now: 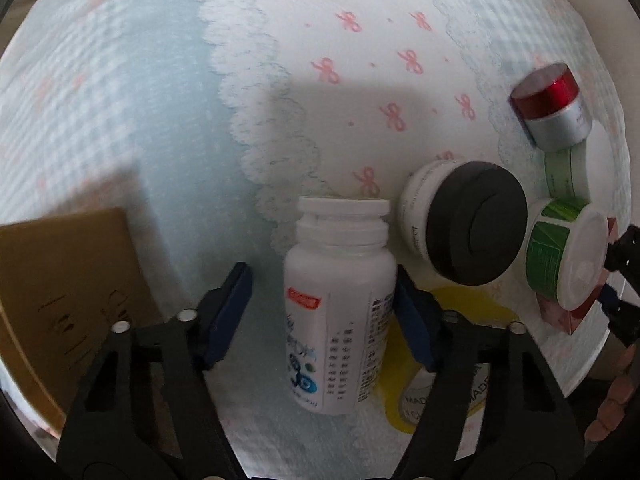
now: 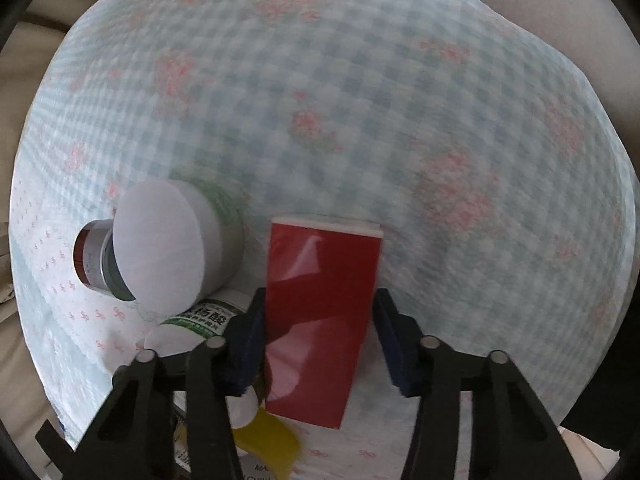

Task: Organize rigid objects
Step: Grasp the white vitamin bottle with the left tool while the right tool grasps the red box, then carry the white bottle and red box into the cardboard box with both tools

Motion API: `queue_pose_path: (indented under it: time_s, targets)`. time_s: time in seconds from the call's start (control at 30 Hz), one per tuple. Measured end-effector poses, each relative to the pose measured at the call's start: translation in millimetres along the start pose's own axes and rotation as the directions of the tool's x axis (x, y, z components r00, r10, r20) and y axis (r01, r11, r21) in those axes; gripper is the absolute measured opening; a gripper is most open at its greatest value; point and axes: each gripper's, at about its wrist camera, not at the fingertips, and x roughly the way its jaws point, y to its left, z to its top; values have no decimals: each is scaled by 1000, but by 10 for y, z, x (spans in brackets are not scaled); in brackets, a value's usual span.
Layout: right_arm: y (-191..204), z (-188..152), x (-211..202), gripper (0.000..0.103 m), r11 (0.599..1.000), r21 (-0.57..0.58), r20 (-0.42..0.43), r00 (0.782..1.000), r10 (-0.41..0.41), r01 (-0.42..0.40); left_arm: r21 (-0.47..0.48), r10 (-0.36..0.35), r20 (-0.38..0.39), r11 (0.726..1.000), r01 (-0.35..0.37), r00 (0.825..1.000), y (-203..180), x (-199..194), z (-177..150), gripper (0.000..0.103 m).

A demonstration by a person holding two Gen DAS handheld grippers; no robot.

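White plastic pill bottle (image 1: 340,304), one, cylindrical, printed label, stands between the spread fingers of the left gripper (image 1: 324,312); its right pad touches the bottle, the left pad stands clear. Beside the bottle: one white jar with black round lid (image 1: 468,220), one green-labelled white tub (image 1: 568,252), one red-and-silver jar (image 1: 552,106), one brown card box (image 1: 68,280). Red glossy box (image 2: 320,320), one, rectangular, sits between the right gripper (image 2: 320,336) fingers, a gap on its right side. Surface: checked blue cloth (image 1: 100,100) with pink bows.
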Motion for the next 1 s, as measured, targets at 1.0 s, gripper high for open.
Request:
queue_pose_path:
  time_s: [1.0]
  targets:
    - [-415, -652, -1758, 40, 968, -187, 156, 968, 197, -166, -18, -77, 324, 996, 88, 943, 154, -1959, -684, 47]
